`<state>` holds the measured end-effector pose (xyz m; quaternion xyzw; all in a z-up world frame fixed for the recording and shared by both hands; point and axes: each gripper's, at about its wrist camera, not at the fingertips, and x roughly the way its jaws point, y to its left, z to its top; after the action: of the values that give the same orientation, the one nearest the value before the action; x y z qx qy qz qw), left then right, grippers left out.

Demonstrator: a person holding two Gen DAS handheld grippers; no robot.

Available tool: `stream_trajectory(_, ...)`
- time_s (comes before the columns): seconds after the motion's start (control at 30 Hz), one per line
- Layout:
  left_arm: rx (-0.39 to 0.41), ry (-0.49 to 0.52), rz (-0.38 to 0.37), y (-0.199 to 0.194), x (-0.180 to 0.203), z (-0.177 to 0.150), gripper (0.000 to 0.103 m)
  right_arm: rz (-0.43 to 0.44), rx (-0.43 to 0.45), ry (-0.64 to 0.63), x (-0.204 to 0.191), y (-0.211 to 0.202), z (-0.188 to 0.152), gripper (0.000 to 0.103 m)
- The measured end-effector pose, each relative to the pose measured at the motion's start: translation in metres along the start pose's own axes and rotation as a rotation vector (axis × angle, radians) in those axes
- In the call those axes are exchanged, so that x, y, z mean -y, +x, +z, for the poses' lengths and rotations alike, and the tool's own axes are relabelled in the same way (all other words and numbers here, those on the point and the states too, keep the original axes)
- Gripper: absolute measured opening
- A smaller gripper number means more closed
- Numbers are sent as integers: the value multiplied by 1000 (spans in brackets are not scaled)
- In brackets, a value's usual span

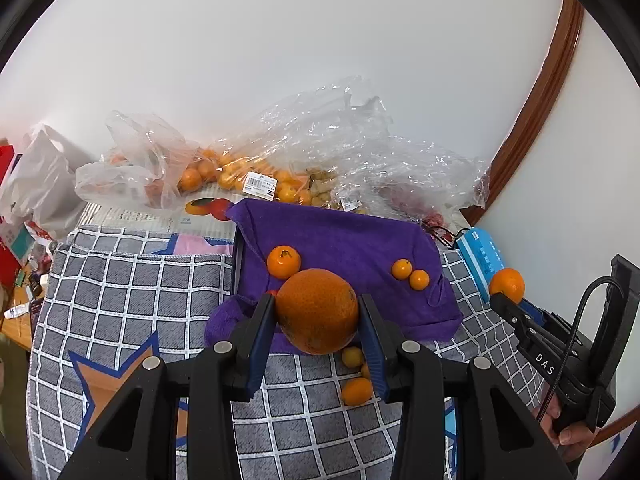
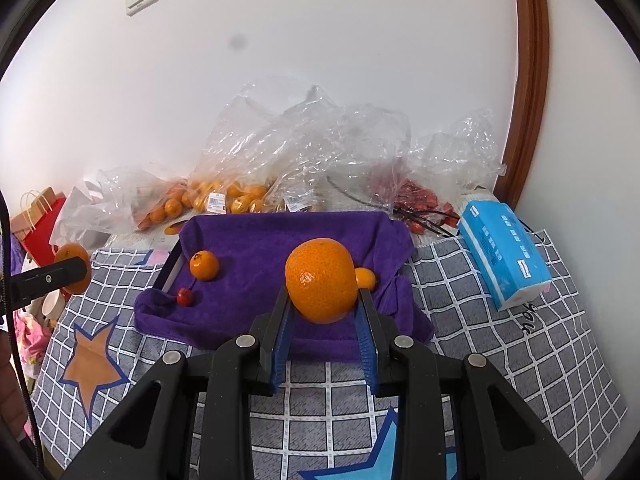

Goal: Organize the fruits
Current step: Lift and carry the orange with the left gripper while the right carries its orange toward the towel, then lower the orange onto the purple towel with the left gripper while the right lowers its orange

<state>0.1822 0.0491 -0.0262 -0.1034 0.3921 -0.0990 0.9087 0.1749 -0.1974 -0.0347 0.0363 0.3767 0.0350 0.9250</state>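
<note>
Checked cloth [image 2: 500, 352] covers the counter; purple towel [image 2: 280, 232] lies on it w/ bagged fruit [image 1: 240, 176] behind. Left gripper [image 1: 318, 316] fingers clamped on a big orange [image 1: 318, 312], right gripper [image 2: 322, 300] fingers clamped on a tangerine [image 2: 322, 280], both over the towel's near edge. Only a few fruits rest on the towel, incl. small mandarin [image 2: 204, 266], tiny red fruit [image 2: 184, 297]. Looks early: most remains bagged.

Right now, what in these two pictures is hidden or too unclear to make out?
- Left wrist view: small fruits on the checked cloth, partly behind the left gripper holding an orange.
- Right wrist view: small orange fruit, partly behind the orange in the right gripper.
- Both views: fruit in plastic bags, blurred by crinkled film; label unreadable.
</note>
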Motion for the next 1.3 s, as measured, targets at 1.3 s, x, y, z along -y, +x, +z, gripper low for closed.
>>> stream_trajectory(1.3, -41, -13, 18, 84, -8, 57, 39, -6, -20, -2, 17, 85, 45, 30)
